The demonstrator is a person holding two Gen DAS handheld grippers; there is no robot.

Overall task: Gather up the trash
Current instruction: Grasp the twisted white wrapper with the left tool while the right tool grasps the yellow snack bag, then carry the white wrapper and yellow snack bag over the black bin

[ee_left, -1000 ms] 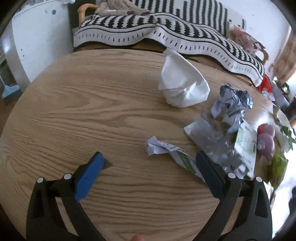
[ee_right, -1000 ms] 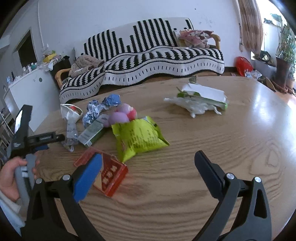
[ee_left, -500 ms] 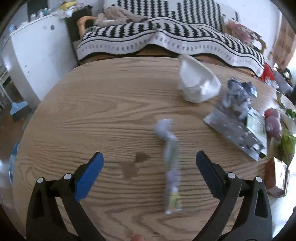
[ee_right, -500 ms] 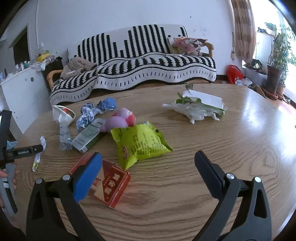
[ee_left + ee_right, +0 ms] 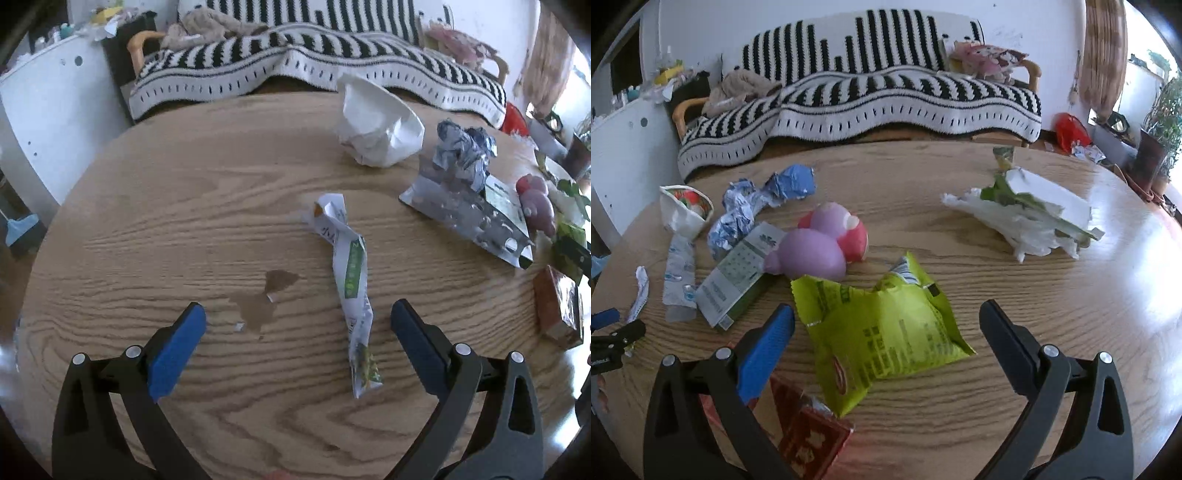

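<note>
Trash lies scattered on a round wooden table (image 5: 147,229). My left gripper (image 5: 295,332) is open and empty; a twisted white-and-green wrapper (image 5: 349,269) lies between its fingers, nearer the right one. Beyond are a crumpled white paper cup (image 5: 376,129), blue foil (image 5: 463,149) and a silver pouch (image 5: 465,216). My right gripper (image 5: 886,332) is open and empty over a yellow-green snack bag (image 5: 882,328). A red box (image 5: 809,432) lies under its left finger.
A pink-purple toy (image 5: 823,247) and a green-white carton (image 5: 738,277) lie left of the bag. White plastic with green scraps (image 5: 1030,218) lies at the right. A small wet stain (image 5: 262,299) marks the table. A striped sofa (image 5: 871,96) stands behind.
The left gripper pulled back and up; the twisted wrapper swung round and now lies lengthwise between its fingers. The right gripper moved forward over the yellow-green bag.
</note>
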